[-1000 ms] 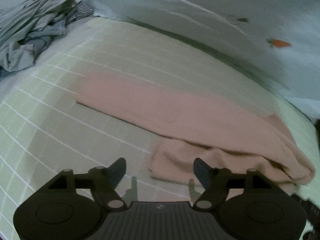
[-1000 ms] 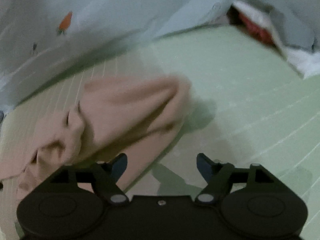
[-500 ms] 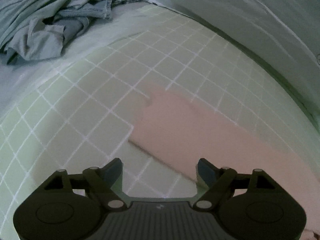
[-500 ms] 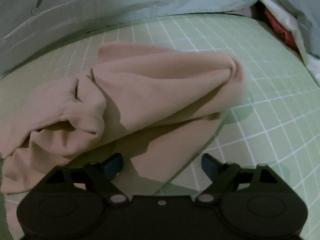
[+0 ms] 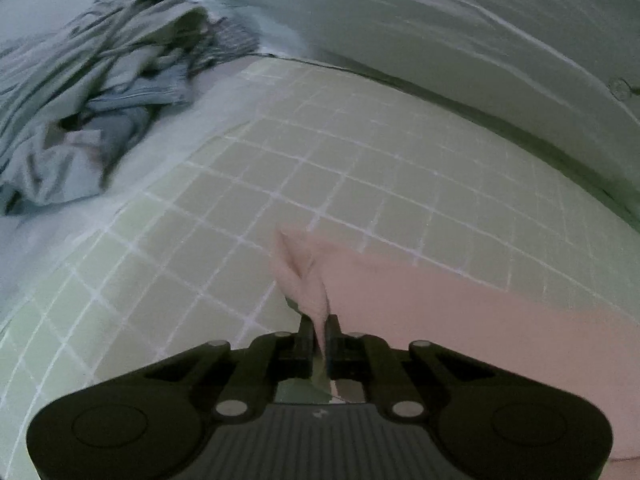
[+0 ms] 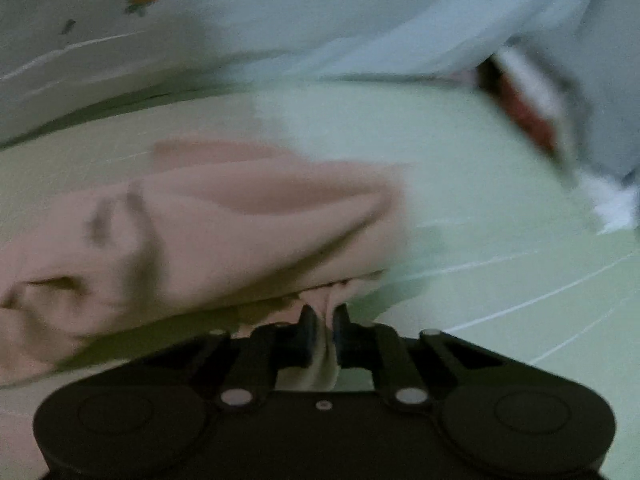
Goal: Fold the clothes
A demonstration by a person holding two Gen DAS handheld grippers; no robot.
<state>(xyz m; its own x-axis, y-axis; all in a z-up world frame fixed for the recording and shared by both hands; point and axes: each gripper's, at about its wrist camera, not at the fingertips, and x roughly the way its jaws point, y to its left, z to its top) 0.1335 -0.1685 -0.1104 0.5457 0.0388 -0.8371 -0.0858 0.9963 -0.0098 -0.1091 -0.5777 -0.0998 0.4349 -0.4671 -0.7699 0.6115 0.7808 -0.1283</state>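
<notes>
We've got both ends pinched now: our left gripper (image 5: 319,330) has just snapped closed on a corner of the pink garment (image 5: 460,320), and our right gripper (image 6: 324,326) has just clamped a bunched edge of it. The cloth lies on the green grid mat (image 5: 360,168), its long axis running between the two grippers, so the fold looks set to turn on lifting both ends together.

1. Looks like I'm in a bedroom at home: pale carrot-print bedding (image 6: 280,20) bunched at 12 o'clock.
2. Green gridded mat (image 5: 360,168) spread underneath.
3. Crumpled laundry pile (image 5: 100,92) at 10 o'clock.
</notes>
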